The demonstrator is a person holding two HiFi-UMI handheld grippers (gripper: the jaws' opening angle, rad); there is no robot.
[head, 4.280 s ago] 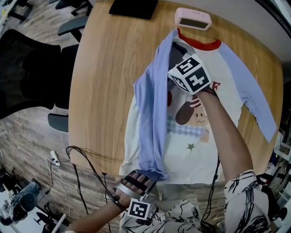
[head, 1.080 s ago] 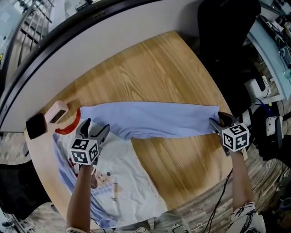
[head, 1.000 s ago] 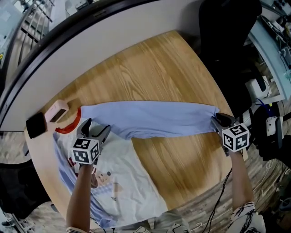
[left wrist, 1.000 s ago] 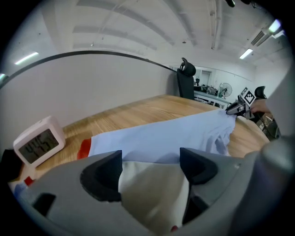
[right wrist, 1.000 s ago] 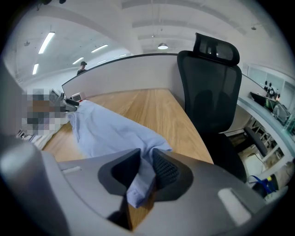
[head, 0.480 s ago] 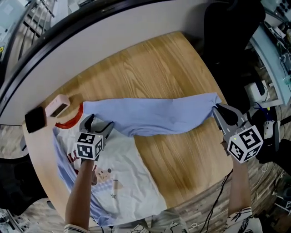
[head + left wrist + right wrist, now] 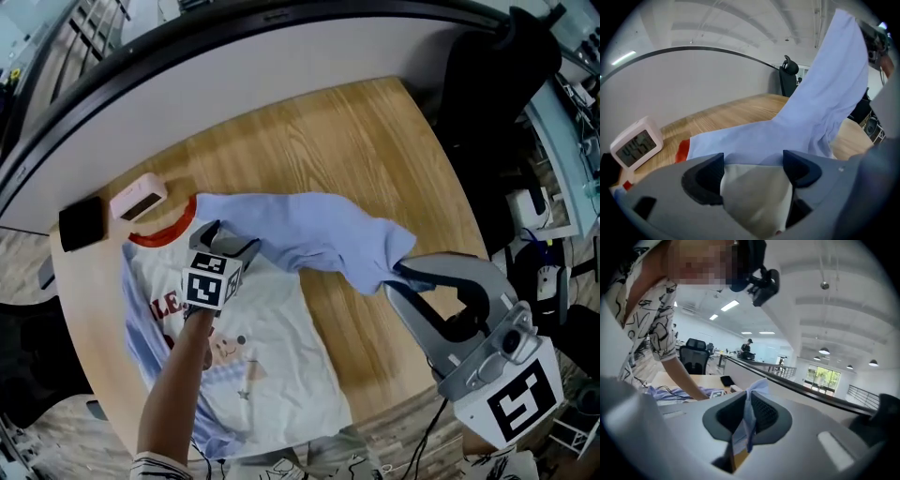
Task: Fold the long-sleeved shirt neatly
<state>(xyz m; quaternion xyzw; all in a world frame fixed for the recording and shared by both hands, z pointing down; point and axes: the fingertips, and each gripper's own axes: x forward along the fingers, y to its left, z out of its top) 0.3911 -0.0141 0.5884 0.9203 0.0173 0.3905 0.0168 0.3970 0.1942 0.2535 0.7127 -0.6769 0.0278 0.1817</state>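
A white long-sleeved shirt (image 7: 272, 347) with a red collar and blue sleeves lies on the round wooden table (image 7: 328, 131). My left gripper (image 7: 227, 242) rests on it near the shoulder. Its jaws are open, with white cloth (image 7: 757, 197) showing between them. One blue sleeve (image 7: 319, 234) rises off the table to my right gripper (image 7: 398, 274). That gripper is high and close to the head camera. Its jaws have just been closing, and they are shut on the sleeve's cuff (image 7: 750, 411). In the left gripper view the sleeve (image 7: 825, 103) hangs up and to the right.
A pink digital clock (image 7: 139, 199) and a small black block (image 7: 82, 222) stand at the table's far left by the collar. A black office chair (image 7: 497, 84) is beyond the table's right edge. Cables and equipment lie on the floor at the right.
My right gripper has risen and swung left toward the shirt with the cuff. The sleeve, stretched flat before, now arches loosely. The left gripper has stayed in place.
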